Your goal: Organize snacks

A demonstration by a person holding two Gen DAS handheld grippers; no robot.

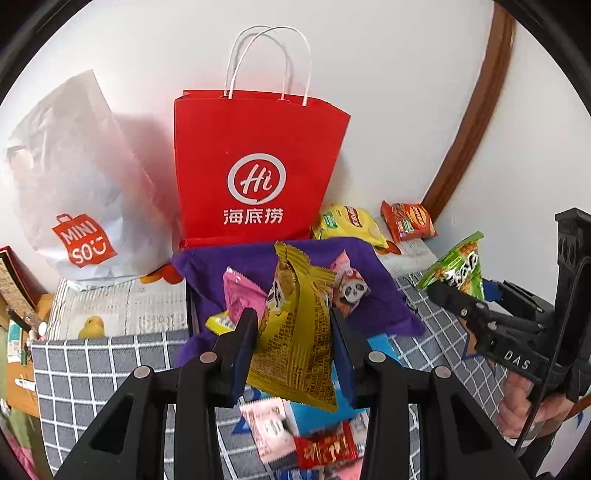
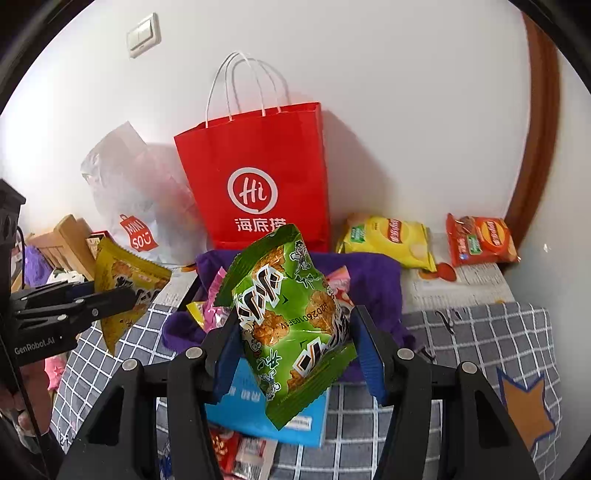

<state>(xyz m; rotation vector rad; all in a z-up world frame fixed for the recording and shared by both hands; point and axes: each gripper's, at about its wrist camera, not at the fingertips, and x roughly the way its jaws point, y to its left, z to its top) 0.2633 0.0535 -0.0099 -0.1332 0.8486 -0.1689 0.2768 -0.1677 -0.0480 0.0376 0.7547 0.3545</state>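
My left gripper [image 1: 293, 343] has its fingers clamped on a yellow snack packet [image 1: 295, 332], held above the purple-lined box [image 1: 380, 291] of small sweets. My right gripper [image 2: 295, 350] pinches a green snack packet [image 2: 291, 325] over the same box. Below lies the grey checked cloth [image 2: 472, 332] on the surface, with a red paper bag [image 1: 255, 166] and a white Miniso bag [image 1: 74, 192] against the white wall. Only the right view shows the wall switch [image 2: 144, 35].
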